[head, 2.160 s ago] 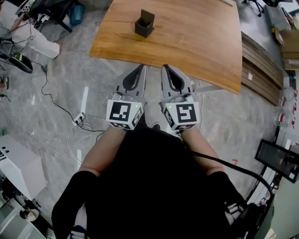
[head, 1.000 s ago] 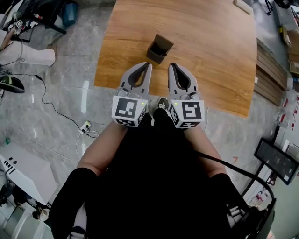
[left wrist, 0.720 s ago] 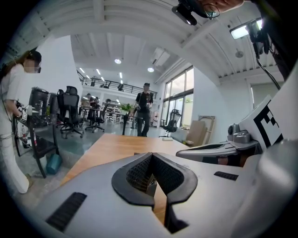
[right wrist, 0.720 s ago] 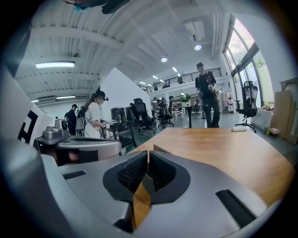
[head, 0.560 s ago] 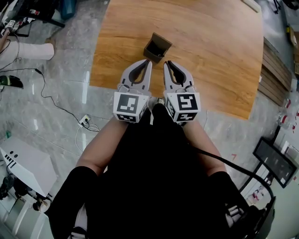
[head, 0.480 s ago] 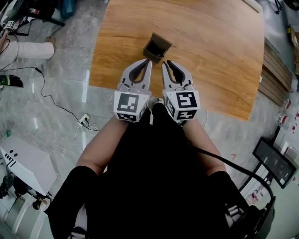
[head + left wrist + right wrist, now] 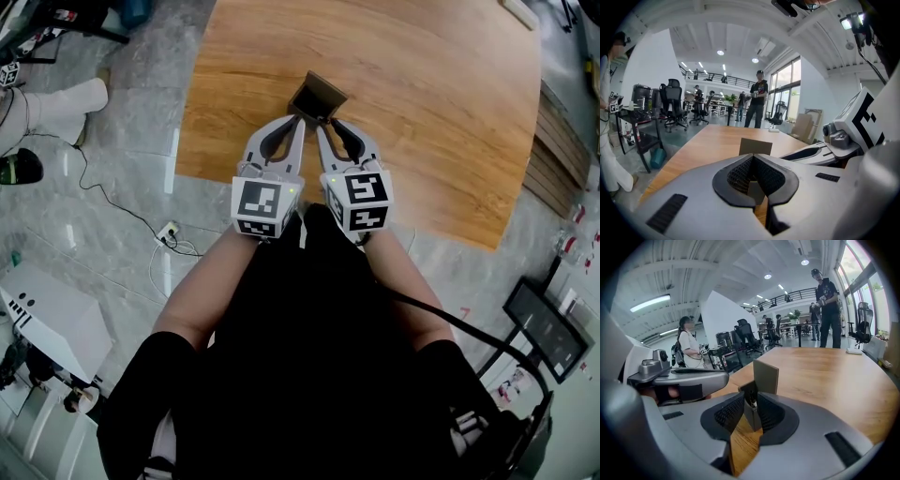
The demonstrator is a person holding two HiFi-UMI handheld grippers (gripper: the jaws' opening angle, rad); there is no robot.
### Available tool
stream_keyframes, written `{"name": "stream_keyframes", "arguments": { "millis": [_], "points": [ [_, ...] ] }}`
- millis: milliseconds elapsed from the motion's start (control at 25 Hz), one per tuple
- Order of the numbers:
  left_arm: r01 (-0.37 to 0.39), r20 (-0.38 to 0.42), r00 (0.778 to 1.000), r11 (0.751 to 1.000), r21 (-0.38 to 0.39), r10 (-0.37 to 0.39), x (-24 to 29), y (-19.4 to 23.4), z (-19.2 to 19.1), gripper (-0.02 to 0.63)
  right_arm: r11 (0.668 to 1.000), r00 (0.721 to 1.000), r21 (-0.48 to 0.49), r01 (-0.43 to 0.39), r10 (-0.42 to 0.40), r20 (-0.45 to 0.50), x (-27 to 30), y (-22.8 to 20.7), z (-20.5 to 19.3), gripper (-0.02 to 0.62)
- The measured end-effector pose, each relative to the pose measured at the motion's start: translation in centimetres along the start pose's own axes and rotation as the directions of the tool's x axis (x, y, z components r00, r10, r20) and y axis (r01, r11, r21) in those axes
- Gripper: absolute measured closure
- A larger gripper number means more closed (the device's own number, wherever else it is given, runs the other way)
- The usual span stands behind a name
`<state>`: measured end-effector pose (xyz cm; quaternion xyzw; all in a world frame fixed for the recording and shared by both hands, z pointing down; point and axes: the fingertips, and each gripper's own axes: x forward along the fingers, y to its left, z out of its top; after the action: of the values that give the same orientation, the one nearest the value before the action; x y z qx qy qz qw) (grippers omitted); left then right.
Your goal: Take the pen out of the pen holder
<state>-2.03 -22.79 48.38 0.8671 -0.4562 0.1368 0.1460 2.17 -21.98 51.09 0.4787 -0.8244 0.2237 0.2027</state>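
Observation:
A dark square pen holder (image 7: 319,94) with a raised back panel stands near the front edge of the wooden table (image 7: 431,103). My left gripper (image 7: 298,122) is shut, its tips just short of the holder's near left side; in the left gripper view the holder (image 7: 755,146) shows past the shut left gripper (image 7: 752,155). My right gripper (image 7: 322,126) angles in from the right and stands narrowly open. In the right gripper view the holder (image 7: 766,376) sits right at the right gripper (image 7: 750,397), and a pen (image 7: 751,402) shows inside it.
The table's front edge (image 7: 281,180) runs under both grippers. A cable and power strip (image 7: 167,232) lie on the grey floor at left, near a white cabinet (image 7: 47,323). A person (image 7: 828,310) stands beyond the table, and office chairs (image 7: 674,110) are at the back.
Both grippers have moved forward over the table edge up to the pen holder. The right gripper has swung left, so its tips now sit beside the left gripper's tips.

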Motion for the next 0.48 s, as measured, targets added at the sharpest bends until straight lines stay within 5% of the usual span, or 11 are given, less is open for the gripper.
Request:
{"name": "stream_keyframes", "arguments": {
  "millis": [480],
  "points": [
    [0.005, -0.014, 1.0, 1.0, -0.007, -0.005, 0.4, 0.3, -0.6, 0.606, 0.998, 0.999, -0.038, 0.048, -0.048, 0.006, 1.0, -0.6, 0.5, 0.555]
  ]
}}
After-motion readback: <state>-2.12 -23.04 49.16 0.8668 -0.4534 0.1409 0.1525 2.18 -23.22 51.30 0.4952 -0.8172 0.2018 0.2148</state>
